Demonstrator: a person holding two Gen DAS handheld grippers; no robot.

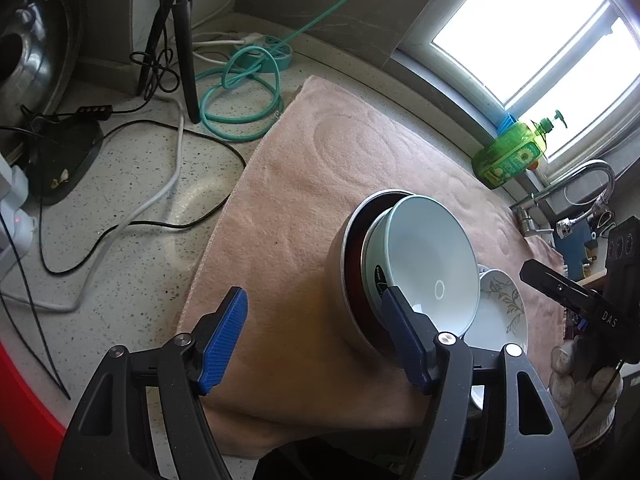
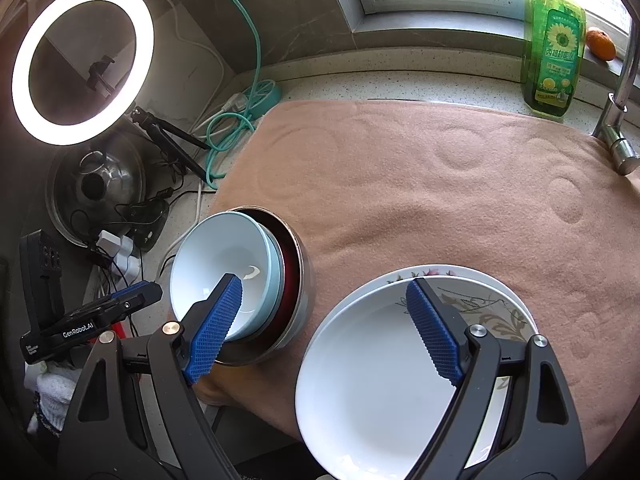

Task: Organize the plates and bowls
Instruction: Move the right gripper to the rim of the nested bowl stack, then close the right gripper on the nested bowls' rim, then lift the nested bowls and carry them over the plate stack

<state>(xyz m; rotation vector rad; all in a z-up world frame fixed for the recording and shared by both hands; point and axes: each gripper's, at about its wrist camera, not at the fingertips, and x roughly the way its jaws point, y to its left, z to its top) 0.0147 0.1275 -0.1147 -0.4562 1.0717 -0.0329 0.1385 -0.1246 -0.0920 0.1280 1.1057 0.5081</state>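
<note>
A stack of bowls stands on the pink towel (image 1: 320,168): light blue-white bowls (image 1: 432,264) nested in a dark red bowl inside a steel bowl (image 1: 340,276). It also shows in the right wrist view (image 2: 224,264). White plates (image 2: 384,376) are stacked beside it, the lower one with a floral pattern (image 2: 480,312); they show in the left wrist view (image 1: 500,312). My left gripper (image 1: 316,340) is open and empty just left of the bowl stack. My right gripper (image 2: 324,332) is open and empty above the plates and bowls.
Green soap bottle (image 2: 554,40), an orange (image 2: 600,44) and a faucet (image 2: 618,120) stand at the back right. A ring light (image 2: 80,64), tripod (image 1: 180,40), teal hose (image 1: 240,92), cables and a steel lid (image 2: 96,184) crowd the counter left of the towel.
</note>
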